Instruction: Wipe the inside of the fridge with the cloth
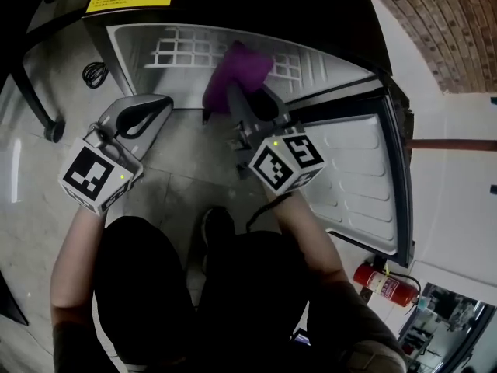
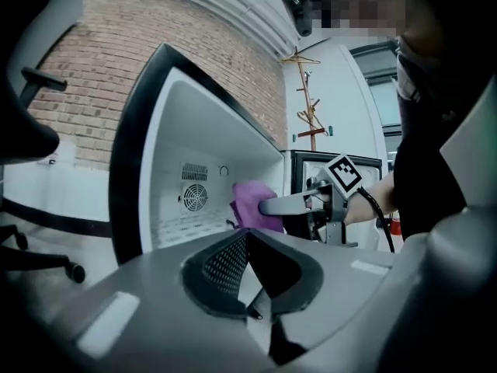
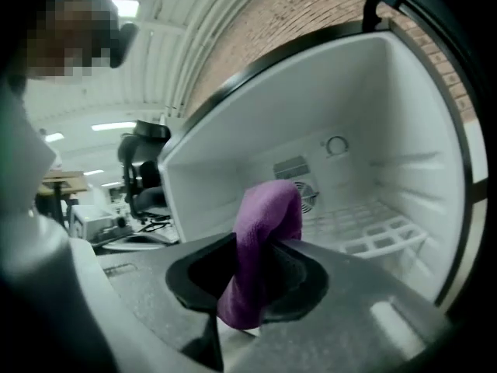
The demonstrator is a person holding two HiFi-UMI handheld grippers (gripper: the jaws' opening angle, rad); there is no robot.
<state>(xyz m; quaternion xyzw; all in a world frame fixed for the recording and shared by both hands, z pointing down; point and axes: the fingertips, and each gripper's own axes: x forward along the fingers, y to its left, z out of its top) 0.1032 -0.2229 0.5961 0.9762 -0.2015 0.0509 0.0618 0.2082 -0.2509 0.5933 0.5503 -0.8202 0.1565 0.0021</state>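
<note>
The right gripper (image 1: 239,98) has its fingers closed tight on the purple cloth (image 1: 237,70); the cloth sits at the mouth of the open fridge (image 1: 132,41), just past its front edge and above the white wire shelf (image 1: 182,53). In the right gripper view the cloth (image 3: 265,231) runs upright through the fingers; a folded hump stands above the tips and a tail hangs below them. The back wall with its round fan grille (image 3: 309,198) lies straight ahead of that hump, apart from it, so the cloth does not seem to touch any inner face yet; the coming move is likely a push forward or down to bring the hump onto the liner.

The left gripper (image 1: 151,109) hangs outside the fridge, off the left edge of the opening over the floor (image 1: 178,181); its fingers are drawn together on nothing; the right one is clearly the nearer.

The cloth looks soft and nappy, like microfibre, thick enough to bulge; the fridge liner is smooth white moulded plastic with shallow ribs on the side walls; the shelf is a coated wire grid; the open door (image 1: 353,185) at the right carries moulded ridges.
</note>
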